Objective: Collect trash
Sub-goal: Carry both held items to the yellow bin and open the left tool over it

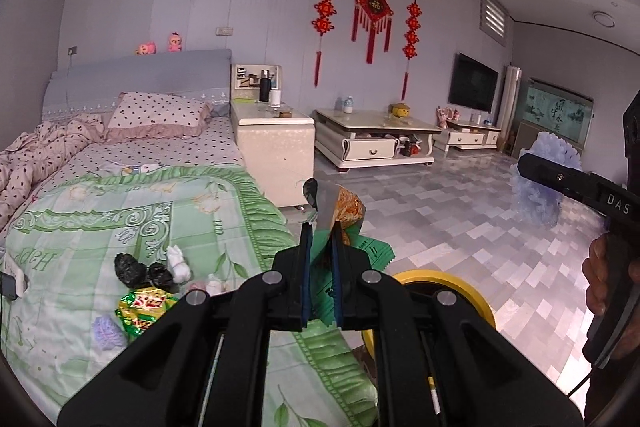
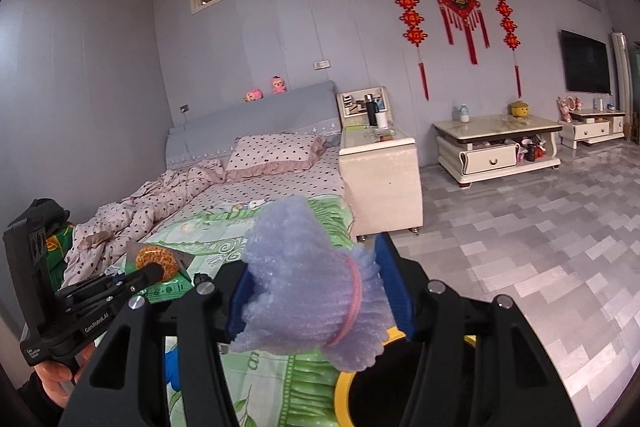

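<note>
Above the yellow-rimmed bin beside the bed, I have both grippers loaded — my left gripper pinches a snack wrapper with green paper, my right gripper clamps a lilac foam net. I judge the risk is releasing off-centre — light trash could drift onto the floor. More litter waits on the green quilt.

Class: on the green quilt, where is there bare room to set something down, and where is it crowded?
Free: the green quilt between its scroll border and the polka-dot sheet. Crowded: the near patch, where black bags, white wad, green snack wrapper and purple foam net cluster.
</note>
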`<state>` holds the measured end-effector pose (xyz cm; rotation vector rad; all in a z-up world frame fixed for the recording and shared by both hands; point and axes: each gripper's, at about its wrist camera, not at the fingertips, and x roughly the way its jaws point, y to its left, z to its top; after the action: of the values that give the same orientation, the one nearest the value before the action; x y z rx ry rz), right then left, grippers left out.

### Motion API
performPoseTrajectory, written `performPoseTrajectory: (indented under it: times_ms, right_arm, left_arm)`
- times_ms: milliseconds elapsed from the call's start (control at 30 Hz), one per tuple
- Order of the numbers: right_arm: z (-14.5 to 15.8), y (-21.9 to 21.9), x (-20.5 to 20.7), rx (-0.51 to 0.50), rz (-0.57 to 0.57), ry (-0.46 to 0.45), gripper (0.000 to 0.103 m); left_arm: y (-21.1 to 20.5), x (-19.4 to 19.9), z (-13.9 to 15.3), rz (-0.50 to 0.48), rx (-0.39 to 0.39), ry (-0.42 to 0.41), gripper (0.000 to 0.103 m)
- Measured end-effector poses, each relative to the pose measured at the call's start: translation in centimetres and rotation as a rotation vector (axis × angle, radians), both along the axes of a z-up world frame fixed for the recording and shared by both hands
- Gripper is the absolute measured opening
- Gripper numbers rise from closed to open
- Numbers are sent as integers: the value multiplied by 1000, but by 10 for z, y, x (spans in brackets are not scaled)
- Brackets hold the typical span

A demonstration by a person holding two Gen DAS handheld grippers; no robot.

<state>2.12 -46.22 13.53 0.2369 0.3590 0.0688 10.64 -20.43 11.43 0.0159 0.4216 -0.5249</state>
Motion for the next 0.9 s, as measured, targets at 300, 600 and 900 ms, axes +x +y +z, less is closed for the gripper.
performPoseTrajectory:
  times_ms: [300, 600, 900]
  right_arm:
    - [-44, -65, 9, 76, -110, 81, 54]
    - [-97, -95, 24, 124, -164, 164, 54]
    - [-147, -118, 48, 186, -204, 260, 56]
  left_arm:
    - [-99, 40, -48, -141, 31, 97, 8]
    - [-153, 52, -114, -247, 71, 197, 8]
    - [-177, 69, -174, -301, 77, 308, 11]
